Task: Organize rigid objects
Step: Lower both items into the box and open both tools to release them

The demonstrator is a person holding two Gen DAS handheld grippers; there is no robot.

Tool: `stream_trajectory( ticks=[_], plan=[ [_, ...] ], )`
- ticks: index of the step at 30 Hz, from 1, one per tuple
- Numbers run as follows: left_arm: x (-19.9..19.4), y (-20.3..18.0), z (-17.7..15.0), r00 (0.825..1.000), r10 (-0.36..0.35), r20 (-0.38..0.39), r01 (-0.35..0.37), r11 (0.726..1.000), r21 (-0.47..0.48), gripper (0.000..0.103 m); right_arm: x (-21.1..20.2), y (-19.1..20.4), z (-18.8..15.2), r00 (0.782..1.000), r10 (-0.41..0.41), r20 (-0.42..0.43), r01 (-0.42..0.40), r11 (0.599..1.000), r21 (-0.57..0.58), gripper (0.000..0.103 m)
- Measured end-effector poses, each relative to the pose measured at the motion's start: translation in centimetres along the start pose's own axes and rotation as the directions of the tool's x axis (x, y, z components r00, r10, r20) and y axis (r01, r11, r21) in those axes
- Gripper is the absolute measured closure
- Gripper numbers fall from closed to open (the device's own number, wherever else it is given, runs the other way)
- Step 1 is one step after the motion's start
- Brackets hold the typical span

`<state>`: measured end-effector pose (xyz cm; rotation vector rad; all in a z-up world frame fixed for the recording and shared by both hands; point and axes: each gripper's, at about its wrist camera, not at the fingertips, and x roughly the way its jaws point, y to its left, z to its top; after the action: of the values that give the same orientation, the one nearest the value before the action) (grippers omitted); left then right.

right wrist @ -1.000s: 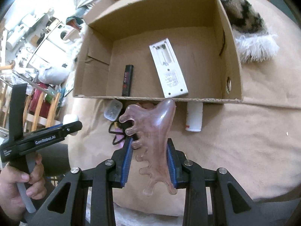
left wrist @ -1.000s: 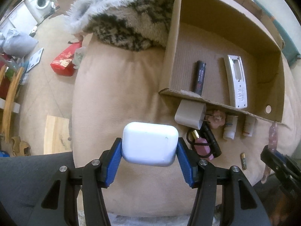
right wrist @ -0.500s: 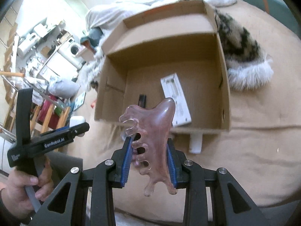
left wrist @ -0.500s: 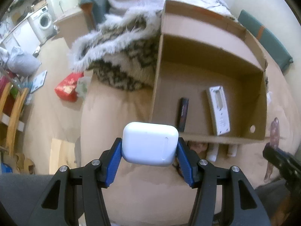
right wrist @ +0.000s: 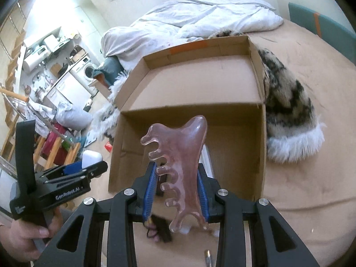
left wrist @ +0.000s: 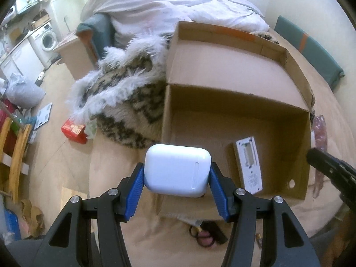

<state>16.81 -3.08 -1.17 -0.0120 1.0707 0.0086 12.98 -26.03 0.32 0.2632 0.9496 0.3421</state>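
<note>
My left gripper point(left wrist: 176, 178) is shut on a white earbud case point(left wrist: 176, 170), held in the air over the near left corner of an open cardboard box point(left wrist: 235, 71). A white remote point(left wrist: 248, 164) lies face down on the box floor. My right gripper point(right wrist: 175, 183) is shut on a pink translucent comb-shaped scraper point(right wrist: 180, 158), held above the box's near wall point(right wrist: 261, 155). In the right wrist view the left gripper point(right wrist: 89, 166) with the white case point(right wrist: 91, 156) shows at the left, held by a hand point(right wrist: 29, 238).
The box sits on a tan bed point(right wrist: 311, 200). A furry patterned blanket point(left wrist: 124, 93) lies against its left side, and a white duvet point(left wrist: 169, 2) is behind. Small items, a pink one with a black band point(left wrist: 205, 237) and a battery point(left wrist: 258, 242), lie before the box.
Both grippers have risen with their loads, toward and partly over the box. The items in front of the box have slid to the bottom of both views. The black stick in the box is now hidden.
</note>
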Motion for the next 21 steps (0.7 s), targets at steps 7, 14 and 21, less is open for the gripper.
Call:
stream_trajectory(
  ticks=[7,14,21],
  plan=[
    [3.3,-1.8,0.8,1.0,-0.015,-0.017,0.015,0.999,0.035,0.05,3.9,-1.4,1.1,0.999,-0.008,-0.04,0.009,1.0,0.026,0.068],
    [6.5,-2.4,0.0,0.998,-0.026,-0.049,0.028,0.998,0.052,0.05,7.8,-2.7,-0.2,0.993,-0.022,-0.116,0.027,0.999,0.047,0.068],
    [8.1,-2.3,-0.6,0.998,-0.03,-0.063,0.032,0.999,0.035,0.05,10.1,-2.7,-0.9,0.984,-0.053,-0.172,0.059,0.998,0.027,0.067]
  ],
)
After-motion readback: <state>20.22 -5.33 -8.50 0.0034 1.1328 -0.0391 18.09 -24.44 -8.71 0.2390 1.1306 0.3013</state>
